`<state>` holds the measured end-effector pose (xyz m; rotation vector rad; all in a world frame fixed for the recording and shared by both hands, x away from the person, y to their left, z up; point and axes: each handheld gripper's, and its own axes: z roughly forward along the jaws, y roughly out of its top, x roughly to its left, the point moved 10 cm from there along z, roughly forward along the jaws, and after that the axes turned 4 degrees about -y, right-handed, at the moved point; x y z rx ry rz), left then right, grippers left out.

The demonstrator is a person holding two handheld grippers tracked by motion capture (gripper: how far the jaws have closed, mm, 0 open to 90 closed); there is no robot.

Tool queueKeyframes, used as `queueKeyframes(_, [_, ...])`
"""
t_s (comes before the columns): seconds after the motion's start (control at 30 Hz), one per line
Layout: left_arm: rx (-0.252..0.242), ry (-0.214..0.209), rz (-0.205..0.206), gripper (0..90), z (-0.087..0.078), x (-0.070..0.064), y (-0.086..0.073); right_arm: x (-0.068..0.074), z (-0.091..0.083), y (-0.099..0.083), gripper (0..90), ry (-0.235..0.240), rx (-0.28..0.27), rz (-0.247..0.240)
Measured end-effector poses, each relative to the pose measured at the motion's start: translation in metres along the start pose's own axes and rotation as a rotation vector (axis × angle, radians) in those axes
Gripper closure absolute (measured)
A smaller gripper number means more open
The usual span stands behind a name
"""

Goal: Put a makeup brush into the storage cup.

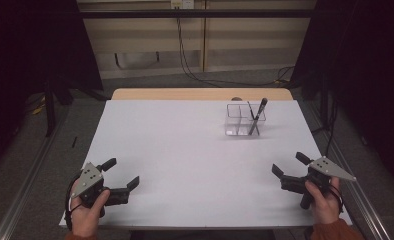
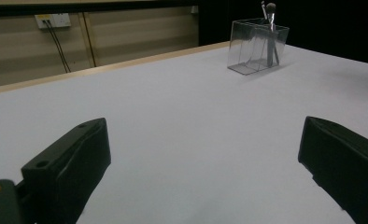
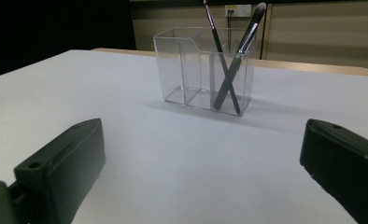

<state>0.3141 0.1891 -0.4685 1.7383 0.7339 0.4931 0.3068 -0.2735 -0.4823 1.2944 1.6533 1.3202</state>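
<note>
Left gripper (image 1: 121, 172): jaws wide apart, holding nothing, low over the near-left table edge. Right gripper (image 1: 289, 165): same, spread wide and empty, near-right edge, aimed toward the organizer. Both well apart from the clear acrylic organizer (image 3: 203, 70) at far right of the white table (image 1: 185, 150). Its end compartment holds two makeup brushes, the thick brush (image 3: 240, 51) and the thin brush (image 3: 222, 56), crossed and leaning. Other compartments look empty. My read: either nothing started or brushes already stowed; no contact now.
</note>
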Motion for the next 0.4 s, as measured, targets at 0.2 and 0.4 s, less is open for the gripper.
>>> queueKeyframes(0.2, [-0.003,-0.004,-0.006,2.5,0.0006,-0.0002,0.0002,-0.0013,0.0002,-0.0016,0.0,0.005,0.009,0.011])
queueKeyframes(0.4, [0.000,-0.006,-0.005,2.5,0.0012,0.0000,0.0000,0.0006,0.0025,-0.0026,0.0,0.014,0.015,-0.004])
